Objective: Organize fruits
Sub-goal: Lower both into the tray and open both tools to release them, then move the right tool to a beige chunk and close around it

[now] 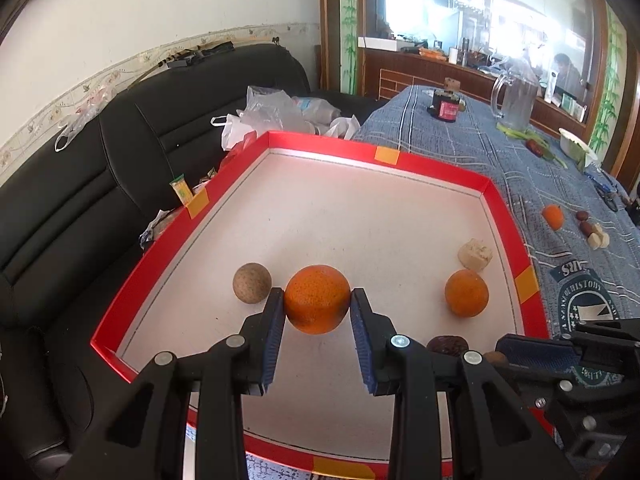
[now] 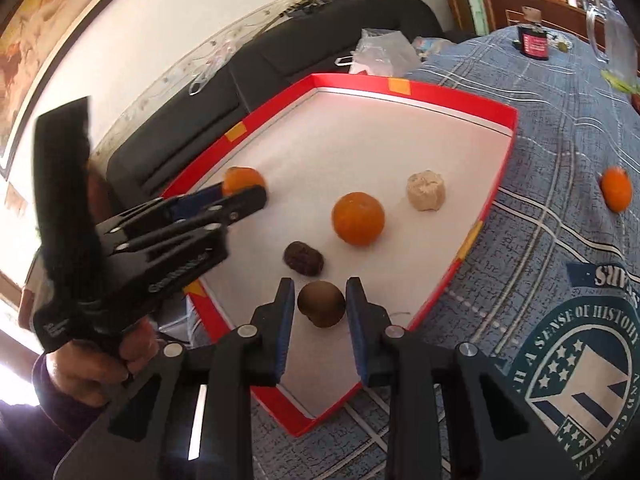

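The red-walled tray sits on the surface, which is covered by a blue printed cloth, and every place below is given relative to this tray.

The left tool is closed on an orange over the tray's white floor, toward its left wall, with the blue pads pressed against both sides of the fruit. In the right wrist view this same tool reaches in over the left wall, held by a hand, and the orange shows just past its tips.

The right tool holds a small brown round fruit at the tray's near corner. Its pads flank the fruit closely, though I cannot tell whether they press it.

Inside the tray lie a second orange near the middle, a dark wrinkled fruit between that orange and the near corner, and a pale beige lump toward the right wall. A tan round fruit rests just beside the gripped orange, on the side of the left wall.

Outside the tray, beyond its right wall, a third orange lies on the cloth.
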Available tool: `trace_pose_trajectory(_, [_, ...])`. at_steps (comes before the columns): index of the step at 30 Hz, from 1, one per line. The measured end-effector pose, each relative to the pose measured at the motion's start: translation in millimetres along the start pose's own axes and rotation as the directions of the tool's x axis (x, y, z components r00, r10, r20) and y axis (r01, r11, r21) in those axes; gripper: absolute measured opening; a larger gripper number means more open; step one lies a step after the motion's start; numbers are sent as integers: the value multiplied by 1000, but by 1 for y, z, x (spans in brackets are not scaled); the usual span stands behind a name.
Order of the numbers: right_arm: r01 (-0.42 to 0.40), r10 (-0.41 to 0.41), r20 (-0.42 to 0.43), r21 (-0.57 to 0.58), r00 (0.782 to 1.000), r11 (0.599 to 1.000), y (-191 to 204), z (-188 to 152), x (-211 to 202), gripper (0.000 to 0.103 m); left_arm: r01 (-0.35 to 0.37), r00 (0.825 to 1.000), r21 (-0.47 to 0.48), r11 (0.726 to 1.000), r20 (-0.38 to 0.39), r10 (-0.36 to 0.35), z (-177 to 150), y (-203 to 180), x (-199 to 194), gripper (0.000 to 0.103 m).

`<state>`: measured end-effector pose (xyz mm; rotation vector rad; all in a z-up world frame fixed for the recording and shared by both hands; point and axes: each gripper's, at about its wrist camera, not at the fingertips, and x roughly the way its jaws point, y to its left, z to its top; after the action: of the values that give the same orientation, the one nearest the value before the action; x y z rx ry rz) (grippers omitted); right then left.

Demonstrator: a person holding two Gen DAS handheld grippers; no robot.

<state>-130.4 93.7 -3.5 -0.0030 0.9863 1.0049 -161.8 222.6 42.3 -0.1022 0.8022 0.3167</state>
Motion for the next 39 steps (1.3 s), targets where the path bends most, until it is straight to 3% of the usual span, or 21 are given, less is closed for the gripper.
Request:
trace_pose_trajectory(4, [-31,30,-9,-9,999,999,3,0,-1,32,-8,1000,-4,1000,-4,8,0,1,0,34])
trace_pose_trajectory(10, [-63,62,56,9,996,998,-1,4,-17,34,-42,999,-39,998,8,42,3,8,-4,56])
trace_pose_trajectory(13, [-66,63,88,32,994,997,-6,7,-24,36,-52,998,-46,998,26,53,5,8,-10,58])
trace_pose_trajectory(20, [-27,9,150,119,989,993,-35,16,-59,36,-32,997,-20,999,65,33,13,-5,-24,63])
trace_pose_trajectory(24, [73,-109,204,179,973,981,-70,17,-99,36,8,997,31,999,75,-10,17,-26,-29,63])
trace_pose_trajectory(29, [241,-313,170,347,934,906,-145,8,-144,36,86,992,116,989,83,-96,26,-66,-38,64])
trace_pose_trajectory(34, [306,-426,130,516,895,800,-220,-4,-171,36,185,974,211,960,87,-207,35,-118,-48,70])
trace_pose_trajectory(39, [268,-399,115,572,910,775,-250,-14,-167,36,222,967,290,931,57,-248,34,-159,-45,70])
